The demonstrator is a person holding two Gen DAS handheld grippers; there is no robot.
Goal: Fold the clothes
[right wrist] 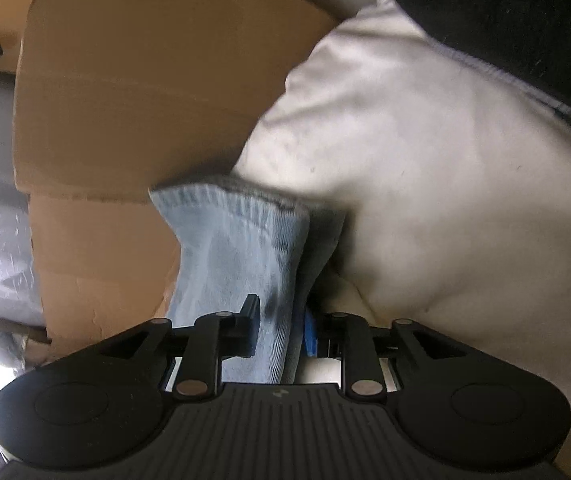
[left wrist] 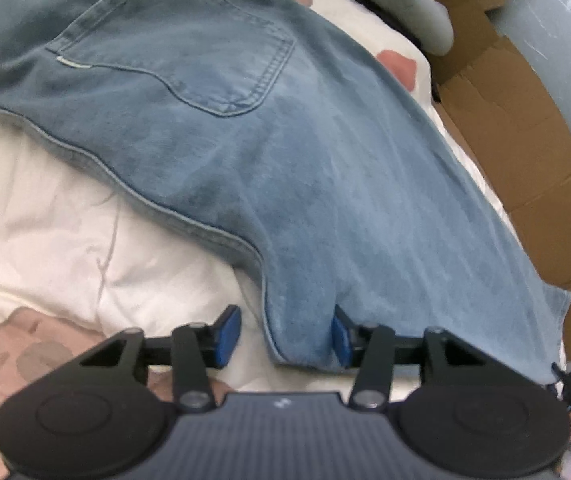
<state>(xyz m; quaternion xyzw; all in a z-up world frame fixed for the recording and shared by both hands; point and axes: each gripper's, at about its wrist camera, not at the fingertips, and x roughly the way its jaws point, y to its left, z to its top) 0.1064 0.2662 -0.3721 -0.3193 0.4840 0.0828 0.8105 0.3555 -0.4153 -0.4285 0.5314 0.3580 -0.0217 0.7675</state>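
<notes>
Cardboard box (right wrist: 133, 92): contents hidden. My right gripper (right wrist: 281, 332) clamps the jeans (left wrist: 269, 152) hem; my left gripper (left wrist: 285, 336) gapes, straddling their edge.

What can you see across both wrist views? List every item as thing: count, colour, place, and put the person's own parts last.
jeans: one pair, faded blue, spread back-pocket-up on the bedding; hem end hangs bunched in the right wrist view.
bedding: one, white with pinkish-brown patches, under the jeans.
cardboard: flattened brown sheets, beside the bed edge.
grey cloth: one piece, far edge of the bed.
dark fabric: one, black, upper right of the right wrist view.
left gripper: one, black with blue pads, jaws apart, straddling the jeans' edge.
right gripper: one, black with blue pads, jaws closed on the hem.
</notes>
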